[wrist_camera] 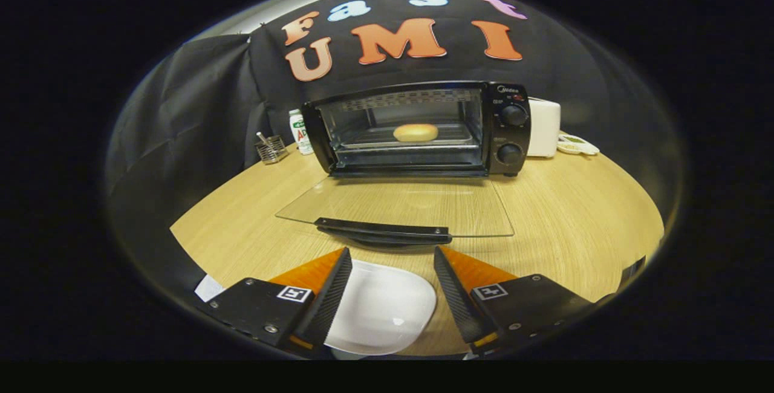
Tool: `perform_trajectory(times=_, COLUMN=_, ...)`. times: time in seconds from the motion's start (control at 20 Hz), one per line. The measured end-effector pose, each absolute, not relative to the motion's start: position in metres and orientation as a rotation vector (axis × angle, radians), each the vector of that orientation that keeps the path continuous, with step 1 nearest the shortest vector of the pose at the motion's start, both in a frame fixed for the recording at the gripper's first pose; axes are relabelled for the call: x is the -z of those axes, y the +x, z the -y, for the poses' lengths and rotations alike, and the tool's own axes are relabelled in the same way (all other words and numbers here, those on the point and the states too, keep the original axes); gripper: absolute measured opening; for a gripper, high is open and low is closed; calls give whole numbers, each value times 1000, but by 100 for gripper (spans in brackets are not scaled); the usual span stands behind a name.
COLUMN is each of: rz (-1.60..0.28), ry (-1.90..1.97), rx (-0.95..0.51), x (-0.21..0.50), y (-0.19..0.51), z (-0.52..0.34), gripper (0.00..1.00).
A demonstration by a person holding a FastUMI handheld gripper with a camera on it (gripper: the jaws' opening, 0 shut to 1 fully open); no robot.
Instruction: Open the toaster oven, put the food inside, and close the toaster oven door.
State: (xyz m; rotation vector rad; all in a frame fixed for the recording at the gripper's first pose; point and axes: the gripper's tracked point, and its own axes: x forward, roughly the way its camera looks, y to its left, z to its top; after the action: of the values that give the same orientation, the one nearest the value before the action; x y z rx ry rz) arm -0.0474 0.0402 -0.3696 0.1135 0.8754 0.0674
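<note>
Golden bun (pixel 415 132) inside open toaster oven (pixel 417 130); fingers (pixel 331 287) apart.

Round light-wood table (pixel 580 211) against draped black cloth wall (pixel 199 97).

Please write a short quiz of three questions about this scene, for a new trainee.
1. True or false: the toaster oven door is closed.
2. Where is the bread roll? A) on the white plate B) on the rack inside the oven C) in the gripper
3. Which task step is not yet done?

Key: 1. False, the glass door lies open, flat over the table. 2. B. 3. Closing the door; the gripper is open and holds nothing, above the plate.
</note>
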Motion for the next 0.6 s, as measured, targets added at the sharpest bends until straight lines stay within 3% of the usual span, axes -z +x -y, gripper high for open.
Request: perform_trajectory(times=0.6, rz=-870, ry=224, rx=-10, x=371, y=-20, z=-29, gripper=72)
